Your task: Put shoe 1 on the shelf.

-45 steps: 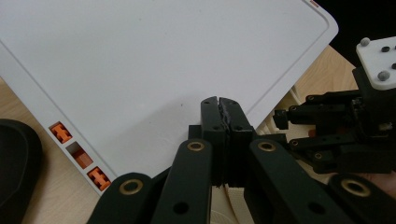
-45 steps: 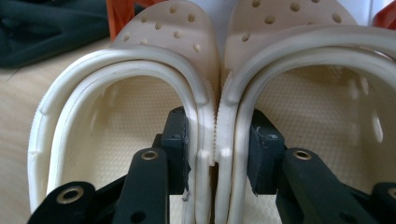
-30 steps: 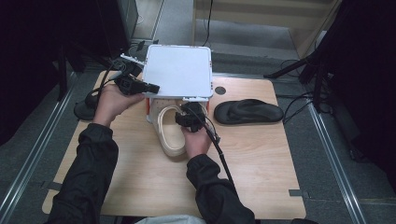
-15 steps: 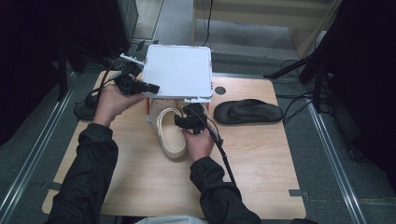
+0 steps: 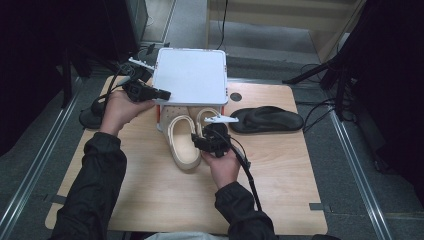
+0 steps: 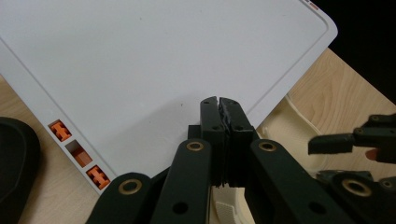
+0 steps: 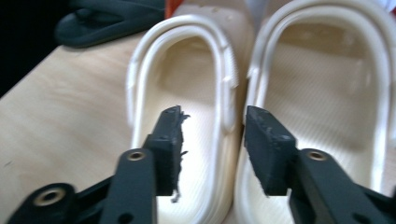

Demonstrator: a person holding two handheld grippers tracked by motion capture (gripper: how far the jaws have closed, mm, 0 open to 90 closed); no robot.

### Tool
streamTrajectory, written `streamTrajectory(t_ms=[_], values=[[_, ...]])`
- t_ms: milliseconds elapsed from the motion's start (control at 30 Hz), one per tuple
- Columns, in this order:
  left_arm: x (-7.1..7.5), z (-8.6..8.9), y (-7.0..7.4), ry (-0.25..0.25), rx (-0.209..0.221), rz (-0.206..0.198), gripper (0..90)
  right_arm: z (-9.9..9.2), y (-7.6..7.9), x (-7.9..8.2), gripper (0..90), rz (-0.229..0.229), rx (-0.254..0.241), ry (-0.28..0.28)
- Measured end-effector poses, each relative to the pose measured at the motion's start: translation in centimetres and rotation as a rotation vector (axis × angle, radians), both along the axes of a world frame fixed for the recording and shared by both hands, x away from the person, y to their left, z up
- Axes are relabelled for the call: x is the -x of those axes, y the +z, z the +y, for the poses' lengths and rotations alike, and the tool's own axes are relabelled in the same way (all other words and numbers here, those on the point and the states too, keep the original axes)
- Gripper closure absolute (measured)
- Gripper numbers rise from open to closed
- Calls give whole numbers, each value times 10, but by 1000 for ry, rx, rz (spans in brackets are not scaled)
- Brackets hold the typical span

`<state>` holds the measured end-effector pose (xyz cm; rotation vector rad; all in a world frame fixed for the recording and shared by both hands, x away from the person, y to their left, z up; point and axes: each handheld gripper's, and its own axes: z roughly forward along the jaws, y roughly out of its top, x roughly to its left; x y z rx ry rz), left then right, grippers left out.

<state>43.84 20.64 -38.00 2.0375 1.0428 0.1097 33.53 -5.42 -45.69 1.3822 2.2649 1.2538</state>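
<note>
A pair of cream clogs lies mid-table, the near one [image 5: 182, 142] beside the far one [image 5: 206, 117], whose toe is under a raised white lid [image 5: 190, 75]. My right gripper [image 5: 209, 141] is open. In the right gripper view it [image 7: 212, 128] straddles the side wall of the left clog [image 7: 187, 93], one jaw inside that clog, the other over the right clog [image 7: 327, 102]. My left gripper [image 5: 150, 93] is at the lid's front left corner. Its jaws [image 6: 219, 101] are pressed shut over the lid [image 6: 140, 60]; contact with it cannot be told.
A black sandal [image 5: 267, 120] lies right of the clogs, another dark shoe [image 5: 92, 117] at the table's left edge. Under the lid shows a box wall with orange trim [image 5: 159, 114]. Bare wood [image 5: 280, 185] spreads toward the front. Black stands and cables surround the table.
My right gripper has drawn slightly toward the near side along the clogs. The lid and my left gripper have barely shifted.
</note>
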Motion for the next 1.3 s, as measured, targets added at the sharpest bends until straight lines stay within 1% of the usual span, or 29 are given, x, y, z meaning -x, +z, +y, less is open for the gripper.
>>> streamTrajectory(t_ms=[167, 200, 233, 267, 300, 333, 400, 567, 667, 733, 767, 800, 833, 867, 933, 1100, 1233, 1300], values=[[0, 0, 0, -1, 0, 0, 895, -5, -4, 19, 700, -3, -16, 51], [0, 0, 0, 0, 1, 0, 895, -7, -5, 22, 727, -3, -30, 70], [0, 0, 0, 0, 2, 0, 895, -8, -7, 26, 771, -9, -33, 76], [0, 0, 0, -1, 1, 1, 894, -9, -10, 29, 797, -2, -37, 86], [0, 0, 0, -1, 1, 1, 895, -9, -10, 29, 797, -2, -37, 86], [0, 0, 0, 0, 1, 0, 894, -11, -15, 36, 854, 21, -49, 110], [0, 0, 0, 0, 0, -1, 895, -10, -21, 43, 898, 26, -38, 132], [0, 0, 0, 0, 1, 0, 895, -8, -37, 55, 900, 50, -14, 166], [0, 0, 0, 0, 2, 0, 895, -8, -45, 57, 900, 71, -14, 176], [0, 0, 0, 0, 2, 0, 894, -7, -50, 56, 900, 78, -11, 185], [0, 0, 0, 0, 2, 0, 895, -7, -50, 56, 900, 78, -11, 185], [1, 0, 0, 0, 2, 0, 895, -5, -53, 53, 900, 89, -5, 189], [1, 0, 0, 0, 2, 0, 894, -5, -53, 53, 900, 89, -5, 189], [1, 0, 0, 2, 3, 1, 895, -2, -57, 51, 900, 97, 7, 190], [0, 0, 0, 0, 3, 0, 895, -1, -58, 50, 900, 101, 7, 192], [1, 0, -1, 2, 8, 2, 894, 1, -59, 46, 900, 108, 6, 194], [1, 0, 0, 3, 6, 1, 894, 6, -56, 44, 900, 103, 16, 187], [1, 0, -1, 3, 6, 1, 894, 9, -53, 43, 900, 101, 13, 188]])
